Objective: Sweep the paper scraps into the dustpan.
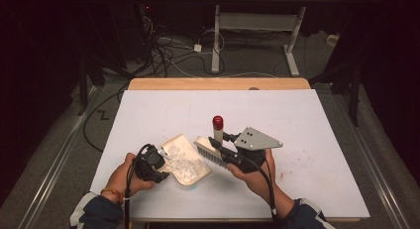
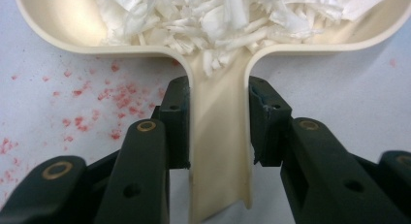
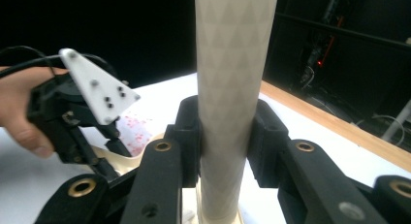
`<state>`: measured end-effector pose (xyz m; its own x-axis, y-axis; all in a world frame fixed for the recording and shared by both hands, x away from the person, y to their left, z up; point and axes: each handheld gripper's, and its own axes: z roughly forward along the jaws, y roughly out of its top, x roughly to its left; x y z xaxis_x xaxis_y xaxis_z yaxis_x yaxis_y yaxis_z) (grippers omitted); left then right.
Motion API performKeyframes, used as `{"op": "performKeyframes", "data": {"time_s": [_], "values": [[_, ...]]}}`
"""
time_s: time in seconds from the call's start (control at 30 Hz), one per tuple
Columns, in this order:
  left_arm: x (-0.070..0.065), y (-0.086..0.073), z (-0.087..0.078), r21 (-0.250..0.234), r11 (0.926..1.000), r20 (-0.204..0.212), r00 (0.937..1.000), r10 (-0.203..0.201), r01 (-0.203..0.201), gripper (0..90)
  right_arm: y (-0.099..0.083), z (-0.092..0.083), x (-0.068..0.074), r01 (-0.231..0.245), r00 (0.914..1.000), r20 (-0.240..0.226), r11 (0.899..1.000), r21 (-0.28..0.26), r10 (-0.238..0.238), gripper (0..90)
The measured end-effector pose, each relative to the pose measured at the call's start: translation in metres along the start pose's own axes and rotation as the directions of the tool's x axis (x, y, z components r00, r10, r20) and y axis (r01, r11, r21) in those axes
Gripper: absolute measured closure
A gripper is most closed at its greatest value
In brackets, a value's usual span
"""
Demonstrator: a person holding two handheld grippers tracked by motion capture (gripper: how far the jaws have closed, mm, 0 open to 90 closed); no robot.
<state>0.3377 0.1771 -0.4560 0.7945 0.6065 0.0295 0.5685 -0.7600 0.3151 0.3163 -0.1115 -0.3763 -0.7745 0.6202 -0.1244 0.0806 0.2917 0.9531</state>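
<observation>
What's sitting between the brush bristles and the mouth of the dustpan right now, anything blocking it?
Nothing visible blocks it. The brush, gripped by its handle in the right tool, has its bristles right at the open edge of the dustpan. Only white paper scraps lie there, already inside the pan, which the left tool holds by its handle.

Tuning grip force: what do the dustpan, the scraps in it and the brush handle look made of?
Dustpan: likely moulded plastic, cream, smooth with a soft sheen and rounded rim.
Scraps: thin white torn shreds, paper or plastic film, can't tell which.
Brush handle: pale grey, matte, with a faint triangle texture; probably plastic.
</observation>
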Motion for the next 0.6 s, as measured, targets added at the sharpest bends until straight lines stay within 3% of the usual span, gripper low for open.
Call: {"op": "performKeyframes", "data": {"time_s": [0.2,0.23,0.37,0.43,0.47,0.6], "values": [[0.000,0.000,-0.001,-0.004,1.0000,-0.002,1.0000,-0.002,0.002,63.2,-0.004,0.012,-0.011,0.020,0.9970,0.074,1.000,0.013,-0.021,70.6],[0.000,0.000,-0.001,-0.006,1.0000,0.000,1.0000,-0.002,0.002,63.2,-0.006,0.017,-0.016,0.032,0.9933,0.111,0.999,0.015,-0.033,70.6],[0.000,0.001,0.001,0.001,1.0000,0.001,1.0000,-0.001,0.001,63.2,-0.008,0.027,-0.025,0.047,0.9868,0.154,0.999,0.019,-0.049,70.6],[0.001,0.001,0.001,-0.001,1.0000,0.005,1.0000,-0.003,0.003,63.3,-0.009,0.035,-0.031,0.068,0.9792,0.190,0.997,0.025,-0.072,70.7],[0.000,0.001,0.001,-0.001,1.0000,0.005,1.0000,-0.003,0.003,63.3,-0.011,0.042,-0.038,0.053,0.9753,0.213,0.998,0.027,-0.057,70.6],[0.001,0.001,0.002,-0.006,1.0000,0.012,0.9999,-0.008,0.008,63.2,-0.014,0.055,-0.043,0.043,0.9727,0.226,0.998,0.048,-0.052,70.7]]}}
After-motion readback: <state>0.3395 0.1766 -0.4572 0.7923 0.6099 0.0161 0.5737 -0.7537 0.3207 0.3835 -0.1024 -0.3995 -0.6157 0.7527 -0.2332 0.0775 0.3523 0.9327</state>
